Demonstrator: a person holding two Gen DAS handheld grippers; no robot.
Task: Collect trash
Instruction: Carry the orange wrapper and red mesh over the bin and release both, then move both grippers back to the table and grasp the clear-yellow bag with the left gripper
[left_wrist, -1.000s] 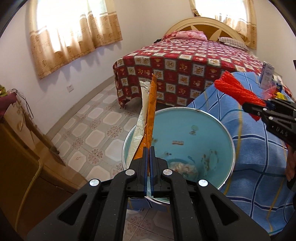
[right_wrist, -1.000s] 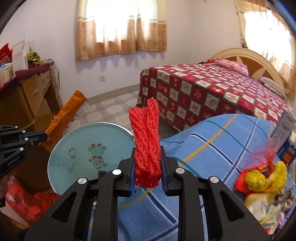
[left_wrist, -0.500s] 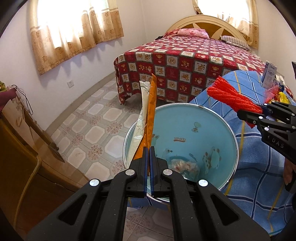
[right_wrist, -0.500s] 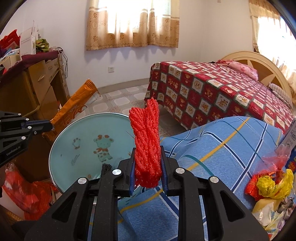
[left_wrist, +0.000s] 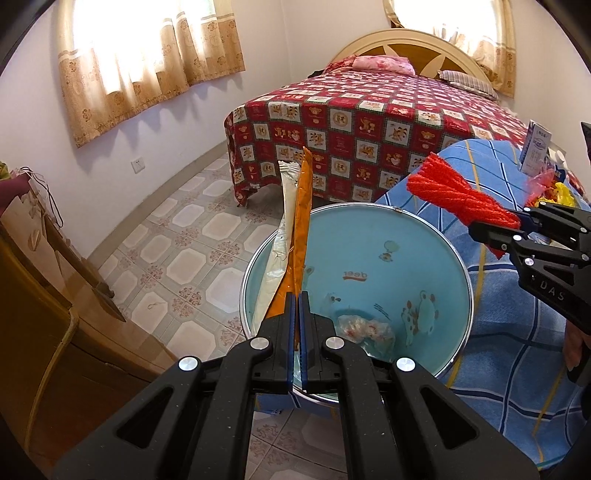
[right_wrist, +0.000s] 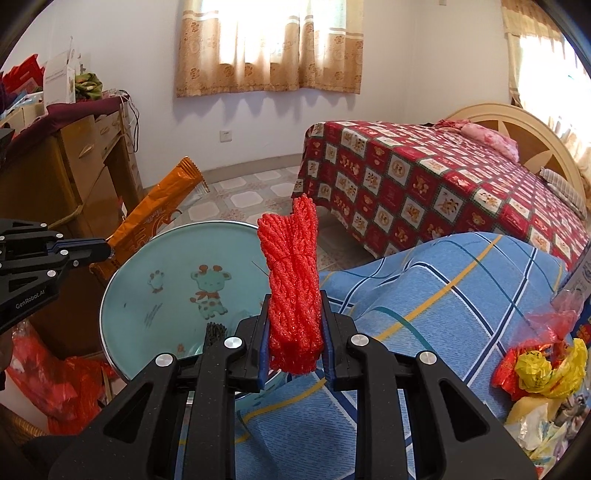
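Over the bin's open mouth, both hands are loaded: the left gripper (left_wrist: 296, 325) is pinched tight on the bottom edge of an orange wrapper (left_wrist: 301, 236) that stands up over the near rim of the blue bin (left_wrist: 458, 266), and the right gripper (right_wrist: 294, 332) is clamped on a red net bundle (right_wrist: 291, 280), jaws only as far apart as the bundle is thick, held beside the far rim above the blue blanket (right_wrist: 443, 295). Progress looks partial, I'd say: one crumpled clear wrapper (left_wrist: 364, 328) already lies at the bottom of the bin, these two pieces are not yet dropped, and a heap of yellow and red bags (right_wrist: 535, 365) waits on the blanket at the right. Hard to read: that heap runs off the frame edge, so its full extent is unknown, and a silvery strip beside the orange wrapper may be its inner face or a second piece
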